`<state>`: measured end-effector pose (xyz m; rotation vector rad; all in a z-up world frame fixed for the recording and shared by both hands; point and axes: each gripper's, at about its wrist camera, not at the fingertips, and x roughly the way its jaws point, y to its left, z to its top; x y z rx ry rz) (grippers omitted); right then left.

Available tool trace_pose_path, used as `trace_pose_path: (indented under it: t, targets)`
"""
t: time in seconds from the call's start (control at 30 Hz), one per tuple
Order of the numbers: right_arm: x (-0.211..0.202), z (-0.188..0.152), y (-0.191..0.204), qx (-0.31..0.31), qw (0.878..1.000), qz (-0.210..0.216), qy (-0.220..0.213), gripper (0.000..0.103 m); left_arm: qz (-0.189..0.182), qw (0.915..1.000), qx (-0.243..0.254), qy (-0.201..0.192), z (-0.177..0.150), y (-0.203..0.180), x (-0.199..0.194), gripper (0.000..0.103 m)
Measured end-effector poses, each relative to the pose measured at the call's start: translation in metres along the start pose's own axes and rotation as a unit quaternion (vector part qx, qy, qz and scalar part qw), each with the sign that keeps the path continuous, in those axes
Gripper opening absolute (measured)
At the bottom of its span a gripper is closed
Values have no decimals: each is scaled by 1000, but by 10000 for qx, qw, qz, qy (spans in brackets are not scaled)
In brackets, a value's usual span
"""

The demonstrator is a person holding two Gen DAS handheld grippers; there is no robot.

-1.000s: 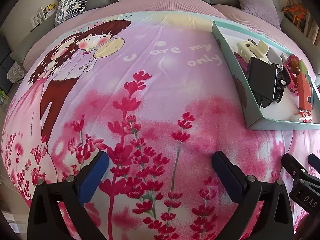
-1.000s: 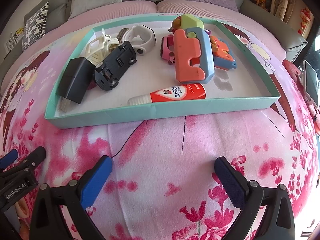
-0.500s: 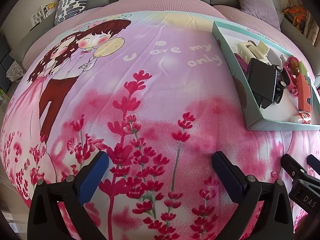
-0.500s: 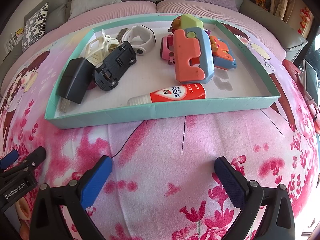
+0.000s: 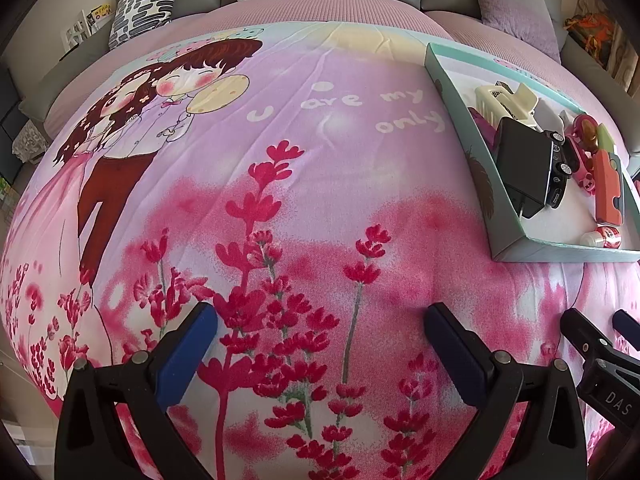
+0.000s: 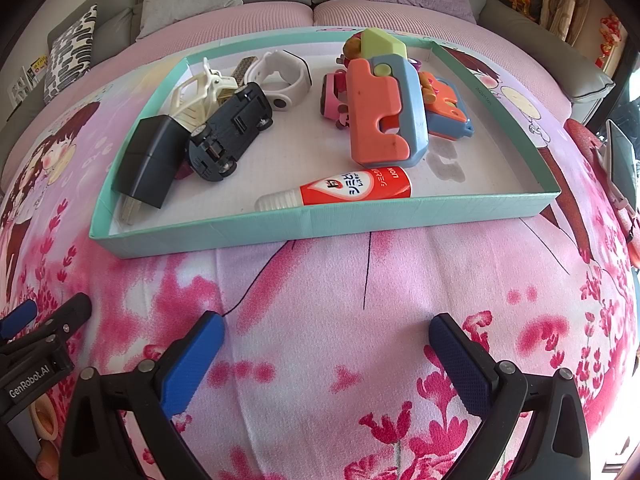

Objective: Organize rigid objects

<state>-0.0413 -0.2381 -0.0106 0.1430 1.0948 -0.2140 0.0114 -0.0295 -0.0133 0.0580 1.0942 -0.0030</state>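
A shallow teal tray (image 6: pixel 312 226) lies on the printed bedspread and holds several rigid items: a black box (image 6: pixel 150 162), a black toy car (image 6: pixel 230 130) on its back, a white clip (image 6: pixel 196 94), a white strap (image 6: pixel 286 76), an orange and blue block toy (image 6: pixel 382 116) and a red glue tube (image 6: pixel 344 190). My right gripper (image 6: pixel 326 344) is open and empty, on the near side of the tray. The same tray (image 5: pixel 560 255) sits at the far right in the left wrist view. My left gripper (image 5: pixel 320 332) is open over bare bedspread, with nothing between its fingers.
Grey and patterned cushions (image 5: pixel 142 0) line the sofa back behind the bed. A tablet-like device (image 6: pixel 620 160) lies at the right edge. The pink flower bedspread (image 5: pixel 280 184) spreads wide to the left of the tray.
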Motion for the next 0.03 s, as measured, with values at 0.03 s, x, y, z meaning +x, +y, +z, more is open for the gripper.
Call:
trace_pose_path:
  t: [0.03]
  targets:
    - [0,0,0,-1,10000,0,0,103,-2,10000,1,1,0,0,0,103]
